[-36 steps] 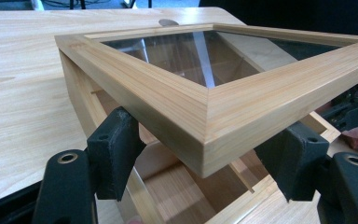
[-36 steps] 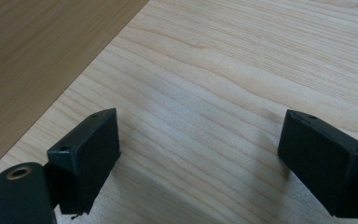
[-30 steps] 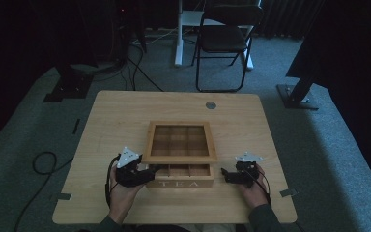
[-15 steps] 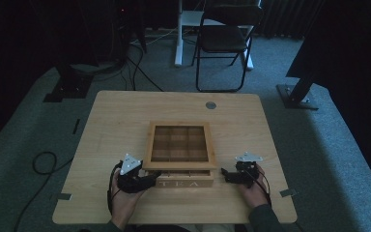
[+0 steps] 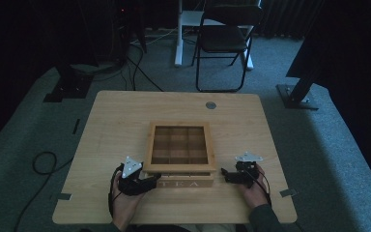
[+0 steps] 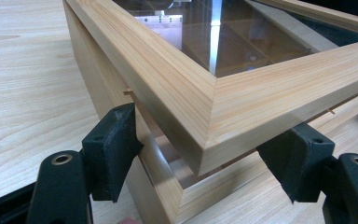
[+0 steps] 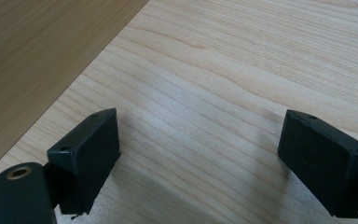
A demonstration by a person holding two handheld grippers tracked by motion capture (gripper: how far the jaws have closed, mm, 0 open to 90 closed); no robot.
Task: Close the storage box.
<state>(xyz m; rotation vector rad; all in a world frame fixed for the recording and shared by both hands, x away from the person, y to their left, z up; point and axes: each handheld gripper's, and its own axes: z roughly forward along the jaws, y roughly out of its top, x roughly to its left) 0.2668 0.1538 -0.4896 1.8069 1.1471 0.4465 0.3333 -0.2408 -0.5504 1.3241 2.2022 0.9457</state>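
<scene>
At the tea box's [image 5: 179,153] near-left corner, the left gripper [image 5: 147,182], jaws wide, has closed in under its raised glass lid [image 6: 223,42]; the right gripper [image 5: 228,176] waits wide.

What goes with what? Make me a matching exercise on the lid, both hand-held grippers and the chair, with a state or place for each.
Things:
1. lid
2. left hand-held gripper
3. right hand-held gripper
4. chair

States or places:
A. open, jaws astride a corner of the box
B. beyond the far edge of the table
C. ajar, a gap showing under it
D. open over bare table

Pairs: 1-C, 2-A, 3-D, 4-B
</scene>
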